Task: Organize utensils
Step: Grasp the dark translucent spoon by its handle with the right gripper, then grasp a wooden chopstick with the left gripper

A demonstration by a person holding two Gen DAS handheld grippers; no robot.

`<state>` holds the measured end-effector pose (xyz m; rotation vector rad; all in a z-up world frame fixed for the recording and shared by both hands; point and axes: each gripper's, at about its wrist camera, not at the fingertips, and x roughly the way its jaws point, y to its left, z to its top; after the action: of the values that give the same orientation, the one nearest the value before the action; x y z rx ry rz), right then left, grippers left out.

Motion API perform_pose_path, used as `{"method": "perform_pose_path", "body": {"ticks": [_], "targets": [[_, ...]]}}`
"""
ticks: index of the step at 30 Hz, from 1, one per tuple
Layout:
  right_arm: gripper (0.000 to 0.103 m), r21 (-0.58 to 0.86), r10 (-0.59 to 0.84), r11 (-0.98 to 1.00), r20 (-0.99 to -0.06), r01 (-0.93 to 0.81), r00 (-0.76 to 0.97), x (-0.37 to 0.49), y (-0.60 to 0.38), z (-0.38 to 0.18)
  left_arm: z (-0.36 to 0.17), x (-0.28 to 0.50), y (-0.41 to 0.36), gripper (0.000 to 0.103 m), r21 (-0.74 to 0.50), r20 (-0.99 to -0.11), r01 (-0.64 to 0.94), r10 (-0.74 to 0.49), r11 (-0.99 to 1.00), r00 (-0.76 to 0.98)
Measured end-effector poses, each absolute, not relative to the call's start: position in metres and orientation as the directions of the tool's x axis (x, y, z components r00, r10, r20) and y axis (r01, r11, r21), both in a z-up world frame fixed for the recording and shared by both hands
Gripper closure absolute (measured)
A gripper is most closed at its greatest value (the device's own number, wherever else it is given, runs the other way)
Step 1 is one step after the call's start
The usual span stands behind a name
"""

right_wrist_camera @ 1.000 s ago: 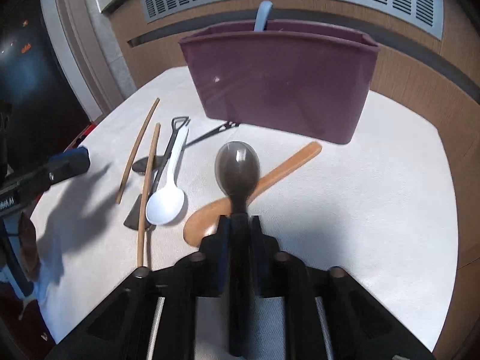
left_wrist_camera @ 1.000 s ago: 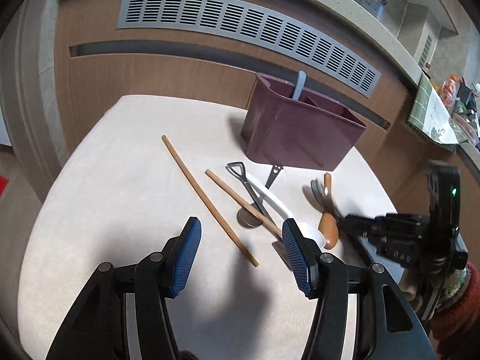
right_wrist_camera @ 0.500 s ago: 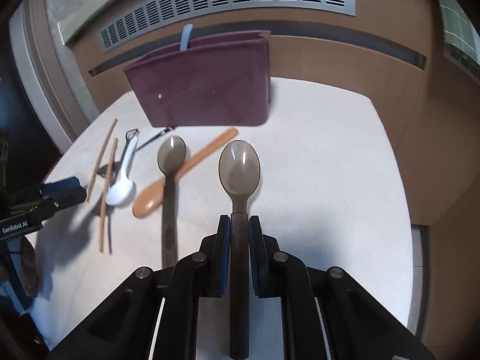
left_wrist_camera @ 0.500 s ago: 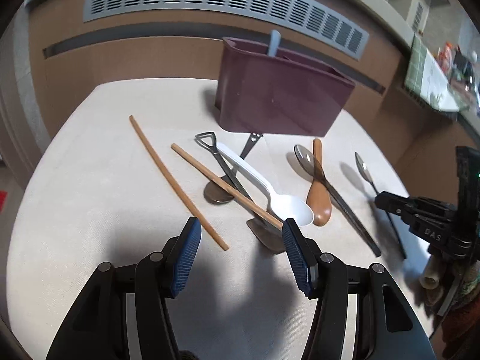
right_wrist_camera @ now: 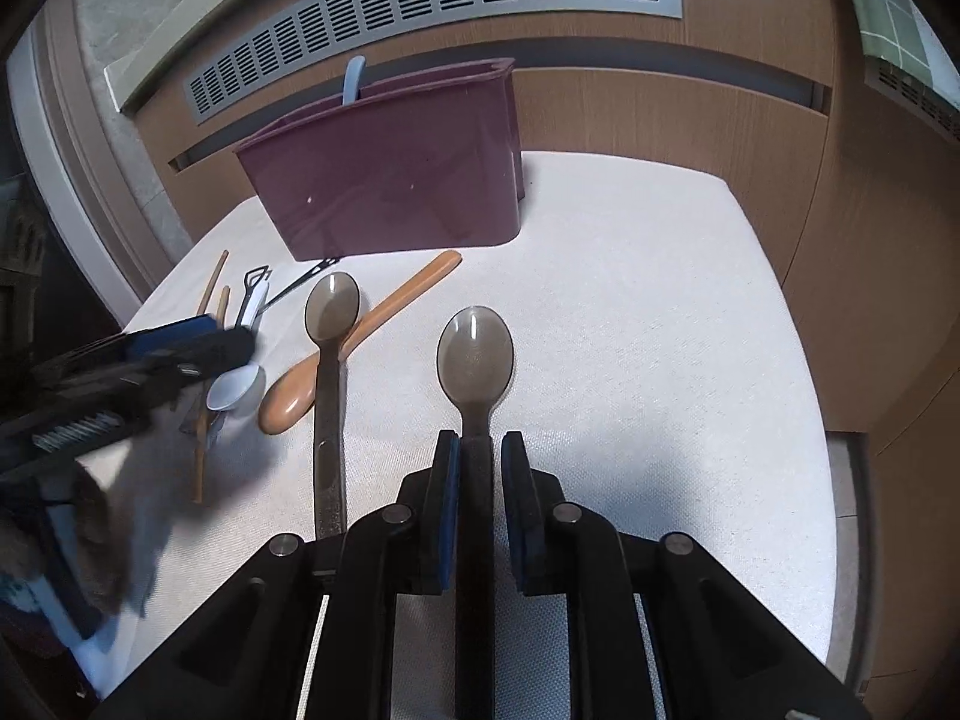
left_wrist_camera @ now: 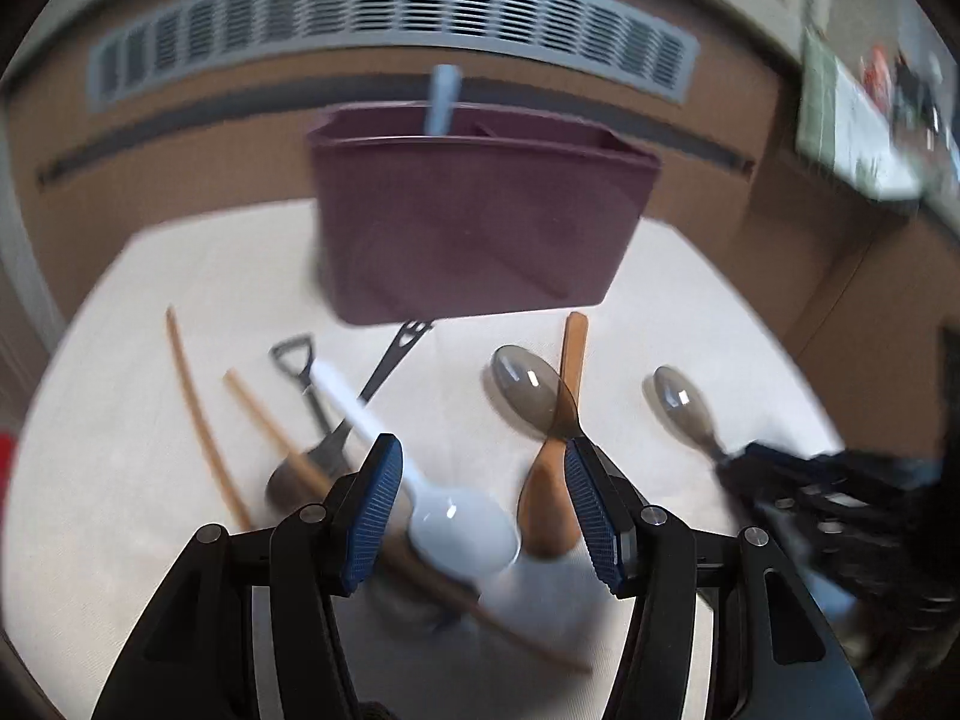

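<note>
A maroon utensil holder [left_wrist_camera: 480,228] [right_wrist_camera: 390,192] stands at the back of the white table [right_wrist_camera: 630,276], with a light blue handle [left_wrist_camera: 441,99] sticking out. My left gripper [left_wrist_camera: 480,498] is open, low over the bowl of a white plastic spoon [left_wrist_camera: 462,531] and beside a wooden spoon [left_wrist_camera: 555,468]. My right gripper [right_wrist_camera: 477,450] holds a dark translucent spoon [right_wrist_camera: 475,354] by the handle, its pads slightly apart, the bowl on the table. A second dark spoon [right_wrist_camera: 330,360] lies to its left. Chopsticks [left_wrist_camera: 198,420] and a small metal shovel-spoon [left_wrist_camera: 306,390] lie at the left.
A wooden cabinet wall with a grey vent grille [right_wrist_camera: 450,18] runs behind the table. The table's right edge [right_wrist_camera: 804,360] drops off to the floor. The left gripper shows in the right wrist view [right_wrist_camera: 138,360] above the utensil pile.
My left gripper has moved forward and right, down over the white spoon. My right gripper's pads have eased apart a little around the dark spoon's handle.
</note>
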<state>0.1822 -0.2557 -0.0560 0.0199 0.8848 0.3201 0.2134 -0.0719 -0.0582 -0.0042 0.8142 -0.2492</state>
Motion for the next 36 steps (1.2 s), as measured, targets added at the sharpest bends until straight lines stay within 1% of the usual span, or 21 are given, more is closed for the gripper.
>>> {"method": "perform_pose_path", "body": {"ticks": [2, 4, 7, 10, 14, 16, 19, 20, 23, 26, 29, 30, 32, 33, 34, 35, 36], "targets": [[0.089, 0.154, 0.284, 0.953, -0.751, -0.261, 0.596, 0.181, -0.258, -0.055, -0.066, 0.216, -0.083, 0.046, -0.009, -0.733, 0.223, -0.158, 0.975, 0.661], [0.089, 0.157, 0.285, 0.953, -0.746, -0.258, 0.601, 0.179, -0.259, -0.054, -0.064, 0.216, -0.079, 0.046, -0.021, -0.729, 0.223, -0.168, 0.975, 0.664], [0.089, 0.154, 0.286, 0.953, -0.744, -0.262, 0.604, 0.179, -0.259, -0.054, -0.063, 0.210, -0.067, 0.046, 0.068, -0.723, 0.213, -0.099, 0.975, 0.684], [0.089, 0.145, 0.280, 0.954, -0.748, -0.263, 0.602, 0.179, -0.257, -0.054, -0.069, 0.206, -0.048, 0.046, 0.085, -0.743, 0.205, -0.075, 0.975, 0.665], [0.089, 0.146, 0.278, 0.955, -0.751, -0.260, 0.598, 0.180, -0.257, -0.055, -0.070, 0.206, -0.012, 0.046, 0.077, -0.755, 0.152, -0.042, 0.985, 0.654], [0.089, 0.146, 0.278, 0.955, -0.752, -0.260, 0.598, 0.180, -0.257, -0.055, -0.069, 0.208, 0.005, 0.046, 0.052, -0.753, 0.134, -0.049, 0.990, 0.656], [0.089, 0.144, 0.276, 0.955, -0.753, -0.259, 0.598, 0.180, -0.257, -0.055, -0.067, 0.209, 0.025, 0.046, -0.083, -0.768, 0.137, -0.150, 0.987, 0.623], [0.089, 0.144, 0.276, 0.955, -0.753, -0.259, 0.597, 0.180, -0.257, -0.055, -0.066, 0.210, 0.030, 0.046, -0.153, -0.769, 0.144, -0.209, 0.978, 0.604], [0.089, 0.146, 0.276, 0.955, -0.757, -0.258, 0.592, 0.181, -0.256, -0.056, -0.062, 0.210, 0.027, 0.046, -0.261, -0.758, 0.164, -0.307, 0.951, 0.575], [0.089, 0.144, 0.274, 0.955, -0.755, -0.258, 0.595, 0.181, -0.256, -0.055, -0.059, 0.210, 0.011, 0.046, -0.250, -0.760, 0.186, -0.312, 0.950, 0.571], [0.089, 0.143, 0.272, 0.956, -0.753, -0.254, 0.600, 0.180, -0.257, -0.055, -0.060, 0.215, -0.009, 0.047, -0.148, -0.768, 0.214, -0.248, 0.966, 0.590], [0.089, 0.144, 0.273, 0.956, -0.752, -0.255, 0.600, 0.180, -0.257, -0.055, -0.060, 0.220, -0.013, 0.048, -0.130, -0.771, 0.223, -0.240, 0.966, 0.589], [0.089, 0.144, 0.272, 0.956, -0.753, -0.255, 0.599, 0.180, -0.257, -0.055, -0.060, 0.228, -0.017, 0.059, -0.119, -0.779, 0.234, -0.236, 0.965, 0.580], [0.089, 0.143, 0.272, 0.956, -0.753, -0.255, 0.599, 0.180, -0.256, -0.055, -0.059, 0.234, -0.017, 0.070, -0.121, -0.785, 0.237, -0.239, 0.964, 0.572], [0.089, 0.142, 0.272, 0.956, -0.752, -0.255, 0.600, 0.180, -0.256, -0.055, -0.058, 0.240, -0.017, 0.076, -0.117, -0.786, 0.238, -0.236, 0.964, 0.572], [0.089, 0.142, 0.272, 0.956, -0.751, -0.255, 0.602, 0.180, -0.256, -0.055, -0.058, 0.243, -0.017, 0.076, -0.109, -0.785, 0.235, -0.229, 0.966, 0.576], [0.089, 0.141, 0.272, 0.956, -0.750, -0.256, 0.603, 0.180, -0.256, -0.054, -0.057, 0.249, -0.016, 0.076, -0.099, -0.764, 0.202, -0.204, 0.974, 0.612]]}}
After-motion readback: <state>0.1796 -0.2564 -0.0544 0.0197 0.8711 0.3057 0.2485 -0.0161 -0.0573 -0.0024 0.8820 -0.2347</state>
